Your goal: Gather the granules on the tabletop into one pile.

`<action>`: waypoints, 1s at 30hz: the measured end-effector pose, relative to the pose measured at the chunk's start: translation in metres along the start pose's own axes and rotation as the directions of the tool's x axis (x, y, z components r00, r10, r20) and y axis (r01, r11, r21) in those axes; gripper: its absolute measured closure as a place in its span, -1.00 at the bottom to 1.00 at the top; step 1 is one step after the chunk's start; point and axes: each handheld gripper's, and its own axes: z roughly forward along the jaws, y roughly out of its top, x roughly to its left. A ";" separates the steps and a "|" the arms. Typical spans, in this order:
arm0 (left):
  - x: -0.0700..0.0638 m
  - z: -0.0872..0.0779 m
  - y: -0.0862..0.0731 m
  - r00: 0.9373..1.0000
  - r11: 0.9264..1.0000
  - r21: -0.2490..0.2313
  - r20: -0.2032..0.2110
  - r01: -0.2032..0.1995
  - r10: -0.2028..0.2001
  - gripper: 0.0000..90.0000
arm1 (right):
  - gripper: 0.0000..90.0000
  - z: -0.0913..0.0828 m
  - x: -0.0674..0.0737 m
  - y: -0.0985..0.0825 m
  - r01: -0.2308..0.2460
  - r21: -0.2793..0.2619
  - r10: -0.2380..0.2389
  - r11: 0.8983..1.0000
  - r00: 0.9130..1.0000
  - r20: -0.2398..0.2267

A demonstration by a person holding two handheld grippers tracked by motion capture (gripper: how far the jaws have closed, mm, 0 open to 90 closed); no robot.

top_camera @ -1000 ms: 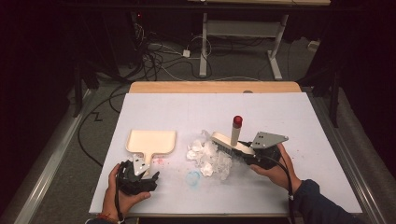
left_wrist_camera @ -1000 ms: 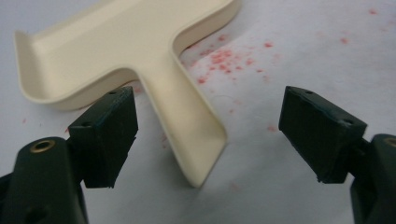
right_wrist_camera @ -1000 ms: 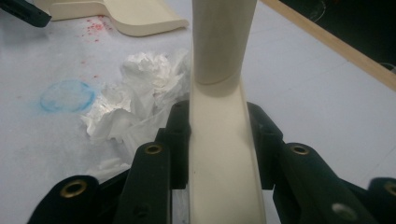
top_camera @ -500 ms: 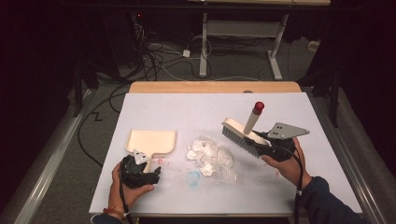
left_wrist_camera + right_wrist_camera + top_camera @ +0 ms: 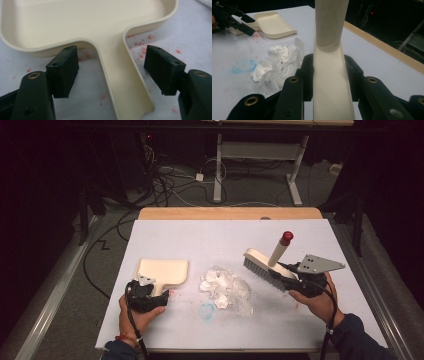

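The left gripper (image 5: 150, 289) sits low at the near left of the table (image 5: 220, 237), its jaws standing either side of the handle of the cream dustpan (image 5: 162, 271). They have just been closing, yet in the left gripper view both pads (image 5: 63, 70) are clear of the handle, so nothing is held there yet. The pan lies flat with its mouth turned towards the pile, which looks like the reason for taking it by the handle: to brace it while the rubbish is pushed in.

The right gripper (image 5: 296, 281) is clamped on the brush (image 5: 265, 265), pinching its cream back so the bristles hang down and the red-tipped handle slants up and away. The brush is lifted clear, right of the crumpled white paper (image 5: 226, 290) that lies between the two tools.

The left gripper view shows reddish specks on the table round the pan's handle. The right gripper view shows the tight pinch and a blue smudge (image 5: 244, 66) beside the paper.
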 end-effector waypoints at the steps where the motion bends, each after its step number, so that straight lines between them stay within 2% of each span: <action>1: 0.001 0.001 0.001 1.000 1.000 -0.001 -0.004 0.006 -0.006 -0.31 | 0.52 -0.003 0.000 -0.001 -0.003 -0.002 0.003 1.000 1.000 0.001; 8: 0.005 0.001 0.001 1.000 1.000 -0.004 -0.011 0.009 -0.009 -0.02 | 0.52 -0.016 -0.001 -0.008 0.006 -0.008 -0.006 1.000 1.000 -0.004; 14: 0.014 -0.001 -0.001 1.000 1.000 -0.020 0.004 0.012 -0.012 0.37 | 0.52 -0.012 -0.005 -0.010 0.000 0.003 0.000 1.000 1.000 -0.008; 19: 0.016 -0.002 0.001 1.000 1.000 -0.009 0.019 -0.019 0.019 0.40 | 0.52 -0.009 -0.006 -0.012 0.001 0.014 -0.001 1.000 1.000 -0.016; 23: 0.018 -0.003 0.001 0.999 1.000 -0.004 0.031 -0.029 0.029 0.40 | 0.52 -0.009 -0.006 -0.012 0.001 0.019 -0.001 1.000 1.000 -0.018; 29: 0.020 -0.007 0.003 0.997 0.997 0.020 0.033 -0.070 0.069 0.40 | 0.52 -0.007 -0.008 -0.013 -0.005 0.023 0.005 1.000 1.000 -0.021; 30: 0.020 -0.008 0.003 0.996 0.996 0.023 0.033 -0.087 0.086 0.40 | 0.52 -0.007 -0.008 -0.014 -0.007 0.026 0.007 1.000 1.000 -0.022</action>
